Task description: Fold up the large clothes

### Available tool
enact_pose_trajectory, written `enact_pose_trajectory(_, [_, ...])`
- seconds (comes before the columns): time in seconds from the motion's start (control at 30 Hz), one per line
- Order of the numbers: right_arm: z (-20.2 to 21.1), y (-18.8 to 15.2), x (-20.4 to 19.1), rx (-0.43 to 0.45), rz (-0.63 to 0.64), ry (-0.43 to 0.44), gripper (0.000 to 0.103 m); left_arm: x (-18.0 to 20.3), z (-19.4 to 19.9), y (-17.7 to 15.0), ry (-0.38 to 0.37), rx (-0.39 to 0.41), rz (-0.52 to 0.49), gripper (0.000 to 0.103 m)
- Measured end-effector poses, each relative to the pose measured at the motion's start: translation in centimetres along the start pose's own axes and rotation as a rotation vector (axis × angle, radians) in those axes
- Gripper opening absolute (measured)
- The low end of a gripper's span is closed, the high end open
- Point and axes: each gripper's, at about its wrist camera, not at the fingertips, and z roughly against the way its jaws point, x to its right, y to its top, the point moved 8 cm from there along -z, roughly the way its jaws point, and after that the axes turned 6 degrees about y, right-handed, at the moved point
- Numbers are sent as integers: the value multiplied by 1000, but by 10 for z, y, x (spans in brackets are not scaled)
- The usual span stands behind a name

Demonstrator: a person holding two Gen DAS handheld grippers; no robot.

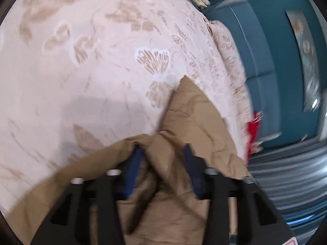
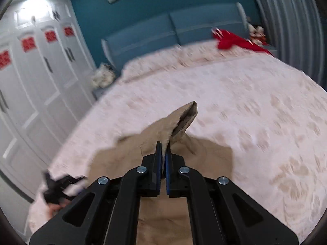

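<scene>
At lower centre, the right gripper (image 2: 163, 149) pinches a raised fold of the tan garment (image 2: 161, 130), while the left gripper (image 1: 163, 153) stands part-open astride that cloth on the pink bedspread (image 1: 81, 81).

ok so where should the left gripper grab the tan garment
Take the raised ridge of the tan garment that stands between the left gripper fingers, coming from above along the fold. The cloth bunches up there, while its far corner lies flat on the bedspread. The right gripper already pinches another edge.
</scene>
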Motion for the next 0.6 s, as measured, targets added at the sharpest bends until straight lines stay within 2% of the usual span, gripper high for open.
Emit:
enact_pose_trajectory(0.03, [-11, -16, 14, -28, -11, -33, 2, -4, -2, -1, 48, 18, -56, 7])
enact_pose_trajectory(0.07, [-22, -31, 26, -57, -30, -54, 2, -7, -3, -2, 54, 28, -75, 6])
enact_pose_trajectory(0.2, [-66, -95, 70, -169, -80, -128, 2, -15, -5, -7, 126, 82, -179, 4])
enact_pose_trajectory(0.3, [-81, -123, 80, -194, -101, -134, 1, -11, -2, -10, 173, 131, -248, 4])
enact_pose_trajectory(0.6, [-98, -141, 87, -211, -69, -150, 1, -21, -7, -26, 232, 194, -343, 4])
